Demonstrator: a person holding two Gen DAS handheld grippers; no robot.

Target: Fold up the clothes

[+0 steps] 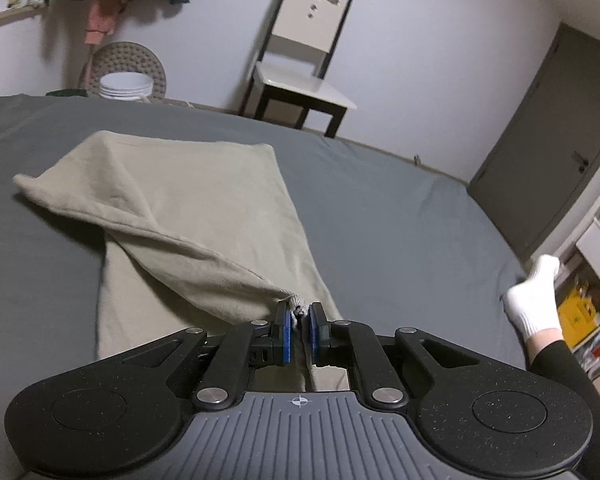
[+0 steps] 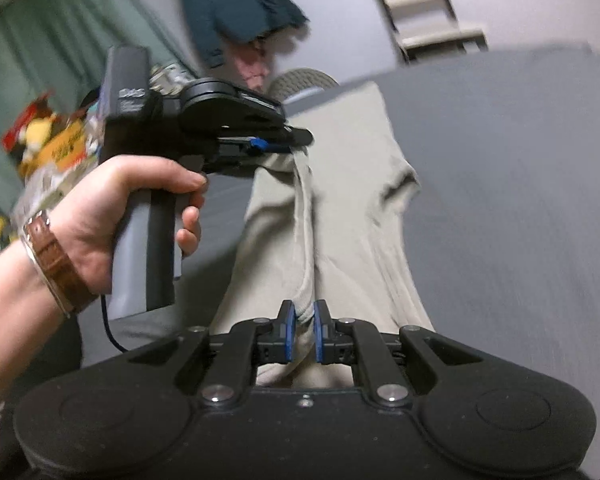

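Note:
A beige garment (image 1: 188,200) lies on the grey bed (image 1: 400,216), partly lifted and doubled over itself. My left gripper (image 1: 299,314) is shut on a bunched corner of it, and the cloth stretches away from the jaws to the far left. In the right wrist view my right gripper (image 2: 304,316) is shut on another edge of the same beige garment (image 2: 340,208). The left gripper (image 2: 276,144) shows there too, held in a bare hand with a brown watch strap, pinching the cloth up at the upper left. The cloth hangs taut between the two grippers.
A white chair (image 1: 304,56) stands against the far wall. A round stool with a white bucket (image 1: 126,80) is at the back left. A dark door (image 1: 552,148) and shelves (image 1: 596,280) are at the right. A white-socked foot (image 1: 534,300) rests on the bed's right edge. Clothes hang on the wall.

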